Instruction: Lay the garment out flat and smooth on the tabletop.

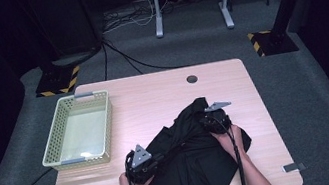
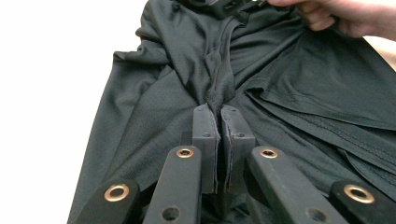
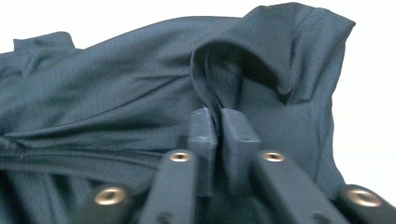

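A black shirt (image 1: pixel 199 160) lies crumpled on the near right part of the wooden table (image 1: pixel 153 99). My left gripper (image 1: pixel 150 165) sits at the shirt's left edge, shut on a pinched fold of the black shirt (image 2: pixel 187 70); the left gripper (image 2: pixel 219 108) has fabric squeezed between its jaws. My right gripper (image 1: pixel 214 120) is over the shirt's upper part, and the right gripper (image 3: pixel 218 112) is shut on a raised fold of the shirt (image 3: pixel 116 98). A strip of cloth is stretched taut between the two grippers. A hand (image 2: pixel 341 16) holds the other gripper at the top right of the left gripper view.
A pale green mesh basket (image 1: pixel 55 146) stands empty on the table's left side. A round cable hole (image 1: pixel 192 78) is near the far edge. Tape marks (image 1: pixel 292 167) sit at the near corners. Cables and stand bases lie on the floor beyond.
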`<state>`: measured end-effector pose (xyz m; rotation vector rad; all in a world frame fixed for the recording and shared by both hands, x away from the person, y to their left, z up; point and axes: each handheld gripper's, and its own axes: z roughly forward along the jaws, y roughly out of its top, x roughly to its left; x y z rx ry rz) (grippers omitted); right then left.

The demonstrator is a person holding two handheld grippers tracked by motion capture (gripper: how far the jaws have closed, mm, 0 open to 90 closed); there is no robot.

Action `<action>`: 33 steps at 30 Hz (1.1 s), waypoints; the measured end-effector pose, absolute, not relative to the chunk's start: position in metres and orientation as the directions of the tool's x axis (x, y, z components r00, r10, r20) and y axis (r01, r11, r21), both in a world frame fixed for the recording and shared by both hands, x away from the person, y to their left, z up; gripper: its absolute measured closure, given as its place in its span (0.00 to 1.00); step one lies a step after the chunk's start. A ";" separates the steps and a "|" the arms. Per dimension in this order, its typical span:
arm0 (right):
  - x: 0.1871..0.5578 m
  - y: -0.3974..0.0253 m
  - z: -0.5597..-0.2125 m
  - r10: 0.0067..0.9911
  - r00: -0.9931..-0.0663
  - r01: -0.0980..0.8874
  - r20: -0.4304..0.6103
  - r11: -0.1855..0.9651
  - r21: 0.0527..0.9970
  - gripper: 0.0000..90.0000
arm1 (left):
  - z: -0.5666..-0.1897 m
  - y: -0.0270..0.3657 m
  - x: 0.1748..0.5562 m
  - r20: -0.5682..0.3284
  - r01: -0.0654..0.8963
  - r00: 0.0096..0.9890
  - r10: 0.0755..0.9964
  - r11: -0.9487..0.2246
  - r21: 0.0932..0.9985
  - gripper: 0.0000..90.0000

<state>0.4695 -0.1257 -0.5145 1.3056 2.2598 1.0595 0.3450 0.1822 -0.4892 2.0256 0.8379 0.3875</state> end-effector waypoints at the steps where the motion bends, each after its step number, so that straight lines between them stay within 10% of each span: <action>1: 0.466 -0.127 -0.513 0.844 -0.530 0.601 0.081 0.307 0.738 0.98 | -0.489 0.182 0.345 -0.039 0.411 0.724 0.689 -0.384 0.827 0.95; 25: 0.262 -0.187 -0.438 0.903 -0.430 0.418 -0.006 0.205 0.885 0.98 | -0.443 0.182 0.289 0.015 0.270 0.806 0.592 -0.390 0.881 0.96; 33: 0.311 -0.181 -0.399 0.885 -0.461 0.378 -0.062 0.259 0.889 0.98 | -0.412 0.191 0.340 0.025 0.307 0.763 0.646 -0.396 0.866 0.96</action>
